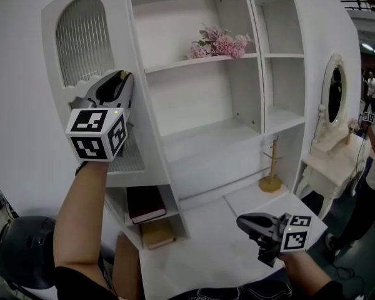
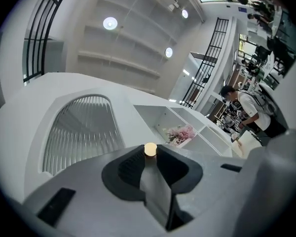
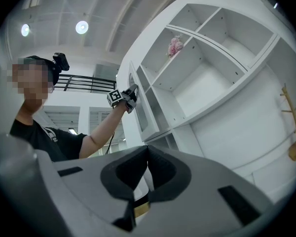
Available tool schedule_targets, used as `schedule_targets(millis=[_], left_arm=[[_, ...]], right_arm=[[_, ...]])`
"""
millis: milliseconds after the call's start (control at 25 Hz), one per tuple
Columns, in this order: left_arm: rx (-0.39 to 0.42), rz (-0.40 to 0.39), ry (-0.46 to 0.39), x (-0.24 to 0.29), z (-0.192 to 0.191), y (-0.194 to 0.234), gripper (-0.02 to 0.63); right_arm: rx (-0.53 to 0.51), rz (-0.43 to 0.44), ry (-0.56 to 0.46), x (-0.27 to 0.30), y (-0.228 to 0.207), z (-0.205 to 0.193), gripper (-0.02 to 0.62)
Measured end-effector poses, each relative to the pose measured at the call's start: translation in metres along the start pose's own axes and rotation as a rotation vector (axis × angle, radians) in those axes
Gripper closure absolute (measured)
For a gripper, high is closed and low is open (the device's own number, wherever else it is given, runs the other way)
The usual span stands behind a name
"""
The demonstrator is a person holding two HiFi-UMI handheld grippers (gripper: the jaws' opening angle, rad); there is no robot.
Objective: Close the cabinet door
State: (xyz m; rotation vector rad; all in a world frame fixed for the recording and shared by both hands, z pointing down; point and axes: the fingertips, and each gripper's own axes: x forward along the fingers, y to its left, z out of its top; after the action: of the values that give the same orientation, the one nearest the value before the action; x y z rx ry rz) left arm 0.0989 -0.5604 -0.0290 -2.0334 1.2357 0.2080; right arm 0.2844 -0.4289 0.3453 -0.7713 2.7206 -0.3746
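The cabinet door (image 1: 81,39) stands swung out from the shelves (image 1: 200,60) (not nearly home yet); the left tool (image 1: 117,80) is clenched on its little knob (image 2: 150,149), the right tool (image 1: 245,222) hangs low, clamped together on nothing.

Left hand-held gripper (image 1: 122,77) high, clamped.

Door (image 1: 81,42) is wide open: white and tall, with an arched pane of ribbed glass in its upper half. It stands upright, swung out to the left of the cabinet (image 1: 200,105), well off the shelf front. Its small, round, pale knob (image 2: 150,149) sits right at the tips of the left gripper (image 1: 120,77), and the door's edge is pinched between the jaws.
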Motion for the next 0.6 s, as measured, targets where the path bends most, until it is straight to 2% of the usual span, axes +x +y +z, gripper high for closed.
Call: schedule_targets(millis=[600], left_arm=[[0.142,0.005,0.042,0.042,-0.035,0.005,0.528]], right_arm=[[0.017,-0.033,-0.024,0.023,-0.032,0.005,0.589]])
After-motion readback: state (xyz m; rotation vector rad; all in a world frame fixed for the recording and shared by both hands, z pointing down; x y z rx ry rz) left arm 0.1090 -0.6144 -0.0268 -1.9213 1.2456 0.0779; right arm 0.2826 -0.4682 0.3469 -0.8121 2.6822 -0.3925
